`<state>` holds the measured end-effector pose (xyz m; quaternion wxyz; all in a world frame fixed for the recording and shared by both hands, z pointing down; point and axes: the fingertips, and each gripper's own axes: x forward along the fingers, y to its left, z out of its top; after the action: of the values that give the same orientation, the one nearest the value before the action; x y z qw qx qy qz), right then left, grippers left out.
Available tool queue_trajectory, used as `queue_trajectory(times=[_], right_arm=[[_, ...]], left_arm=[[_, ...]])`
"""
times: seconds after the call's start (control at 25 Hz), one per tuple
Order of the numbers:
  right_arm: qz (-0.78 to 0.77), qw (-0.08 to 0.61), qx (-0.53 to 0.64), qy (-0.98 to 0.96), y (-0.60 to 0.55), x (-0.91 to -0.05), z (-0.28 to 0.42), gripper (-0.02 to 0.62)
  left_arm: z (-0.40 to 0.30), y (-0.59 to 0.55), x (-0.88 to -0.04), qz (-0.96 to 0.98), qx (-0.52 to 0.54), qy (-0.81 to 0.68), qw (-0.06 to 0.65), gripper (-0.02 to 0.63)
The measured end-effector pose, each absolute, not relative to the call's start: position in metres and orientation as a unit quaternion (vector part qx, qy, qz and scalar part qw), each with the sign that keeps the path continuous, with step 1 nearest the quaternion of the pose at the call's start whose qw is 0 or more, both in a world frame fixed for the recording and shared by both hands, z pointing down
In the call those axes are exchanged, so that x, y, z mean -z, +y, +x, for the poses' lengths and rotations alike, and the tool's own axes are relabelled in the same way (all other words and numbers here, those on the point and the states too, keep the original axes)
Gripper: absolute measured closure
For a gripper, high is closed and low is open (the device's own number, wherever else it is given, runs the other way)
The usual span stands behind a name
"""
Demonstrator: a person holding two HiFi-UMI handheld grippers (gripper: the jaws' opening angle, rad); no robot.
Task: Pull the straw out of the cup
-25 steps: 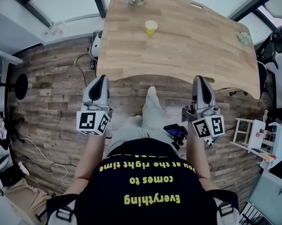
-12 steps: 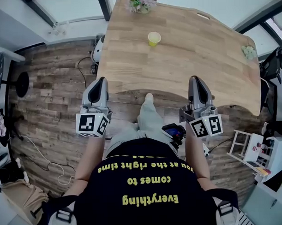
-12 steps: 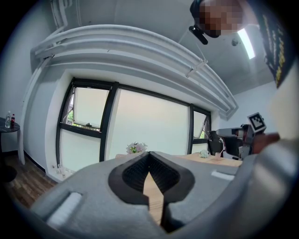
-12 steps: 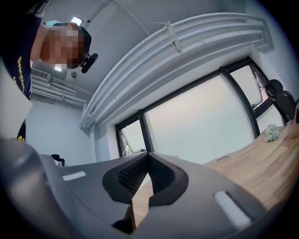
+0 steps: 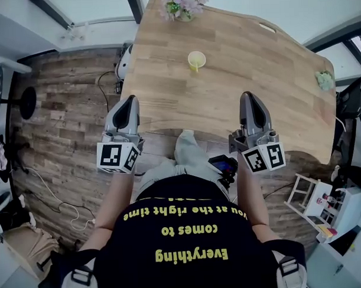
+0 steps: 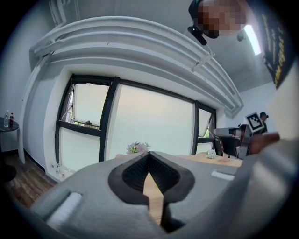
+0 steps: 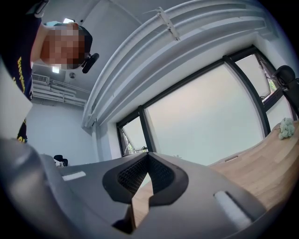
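A small yellow cup (image 5: pixel 196 61) stands on the far middle of the wooden table (image 5: pixel 272 72); I cannot make out a straw in it at this distance. My left gripper (image 5: pixel 129 102) is at the table's near left edge, well short of the cup. Its jaws are shut and empty, with the tips meeting in the left gripper view (image 6: pixel 149 154). My right gripper (image 5: pixel 248 98) hangs over the near edge further right, also shut with nothing in it (image 7: pixel 148 155). The cup is in neither gripper view.
A vase of flowers (image 5: pixel 183 6) stands at the table's far edge and also shows in the left gripper view (image 6: pixel 138 147). A small pale green thing (image 5: pixel 324 79) lies at the table's right end. A white shelf cart (image 5: pixel 315 203) stands on the floor at the right, and cables (image 5: pixel 55 201) trail at the left.
The person has stepped toward the table. Both grippers have gone forward from over the floor to the table's near edge, and the cup sits closer in view.
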<state>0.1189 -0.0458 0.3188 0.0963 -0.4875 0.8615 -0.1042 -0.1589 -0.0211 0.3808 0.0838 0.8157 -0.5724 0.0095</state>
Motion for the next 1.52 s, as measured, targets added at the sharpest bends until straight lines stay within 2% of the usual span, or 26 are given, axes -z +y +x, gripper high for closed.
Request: queue_trajectory(times=[0.68,1.16,1.52], right_arm=[[-0.437,0.085,0.124,0.887,-0.153,-0.325,0.138,0.589],[-0.424,0.089,0.128,0.892,-0.176,-0.328,0.139,0.589],[-0.438,0.051,0.068,0.895,-0.179,-0.318,0.139,0.589]], left_arm=[[-0.129,-0.103,-0.375,0.793,-0.023,-0.603,0.08,0.604],[-0.119,-0.124,-0.375,0.794,-0.029,-0.602,0.082,0.604],[-0.121,-0.14,-0.381,0.817,-0.041,-0.569,0.087,0.604]])
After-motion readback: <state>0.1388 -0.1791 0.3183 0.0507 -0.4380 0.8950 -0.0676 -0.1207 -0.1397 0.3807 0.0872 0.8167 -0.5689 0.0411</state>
